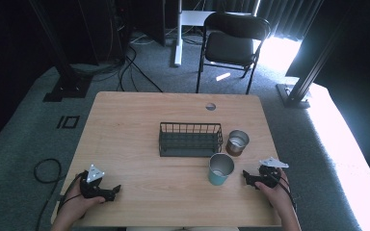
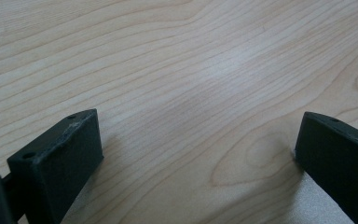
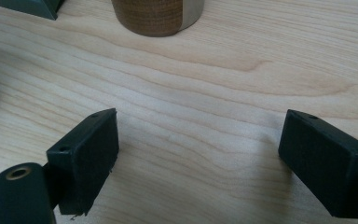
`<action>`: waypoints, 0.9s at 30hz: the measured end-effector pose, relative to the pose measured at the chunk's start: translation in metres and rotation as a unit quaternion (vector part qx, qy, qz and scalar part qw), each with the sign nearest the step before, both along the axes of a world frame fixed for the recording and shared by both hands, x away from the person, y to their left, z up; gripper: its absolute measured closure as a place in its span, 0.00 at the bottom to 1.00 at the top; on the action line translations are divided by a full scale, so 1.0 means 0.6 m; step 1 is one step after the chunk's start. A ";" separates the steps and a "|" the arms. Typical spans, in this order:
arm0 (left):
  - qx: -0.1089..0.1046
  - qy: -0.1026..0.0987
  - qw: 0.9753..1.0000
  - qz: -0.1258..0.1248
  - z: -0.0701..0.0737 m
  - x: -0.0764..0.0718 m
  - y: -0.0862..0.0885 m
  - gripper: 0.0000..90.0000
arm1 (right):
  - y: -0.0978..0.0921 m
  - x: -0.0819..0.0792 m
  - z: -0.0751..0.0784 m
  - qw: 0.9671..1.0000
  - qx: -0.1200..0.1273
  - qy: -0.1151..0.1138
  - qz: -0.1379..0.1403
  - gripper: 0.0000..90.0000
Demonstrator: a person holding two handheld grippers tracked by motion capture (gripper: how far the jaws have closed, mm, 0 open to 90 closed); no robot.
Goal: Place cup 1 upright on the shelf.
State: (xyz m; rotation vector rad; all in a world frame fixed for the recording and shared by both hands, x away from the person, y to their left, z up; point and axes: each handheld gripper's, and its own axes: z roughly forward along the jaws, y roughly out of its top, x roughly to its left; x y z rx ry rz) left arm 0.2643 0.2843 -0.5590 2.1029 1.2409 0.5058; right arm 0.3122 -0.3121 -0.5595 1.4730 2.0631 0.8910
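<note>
Your left gripper [image 1: 110,191] and right gripper [image 1: 248,177] rest on the table [image 1: 125,130], jaws spread, empty. 2 cups stand right of the rack [image 1: 190,139]: teal [image 1: 220,169] near your right gripper, brown [image 1: 237,142] behind.

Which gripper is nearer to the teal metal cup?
Right. The right gripper sits just beside the teal metal cup, while the left gripper rests far across the table near the opposite corner.

Your light wooden table [image 1: 139,120] sits mid-frame. On it, centre, stands a black wire basket [image 1: 190,139]; just right of that a brown cup [image 1: 237,142], and below them, lower centre-right, a teal cup [image 1: 220,169]. A round hole [image 1: 210,106] marks its upper edge.
</note>
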 end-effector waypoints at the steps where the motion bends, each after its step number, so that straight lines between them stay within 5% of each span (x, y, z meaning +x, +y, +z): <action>1: 0.000 0.000 1.000 0.000 0.000 0.000 0.000 0.02 | 0.000 0.000 0.000 1.000 0.000 0.000 0.000 0.13; 27: 0.019 -0.004 0.999 -0.042 0.011 0.010 -0.017 0.02 | 0.000 0.000 0.000 1.000 0.000 0.000 0.001 0.13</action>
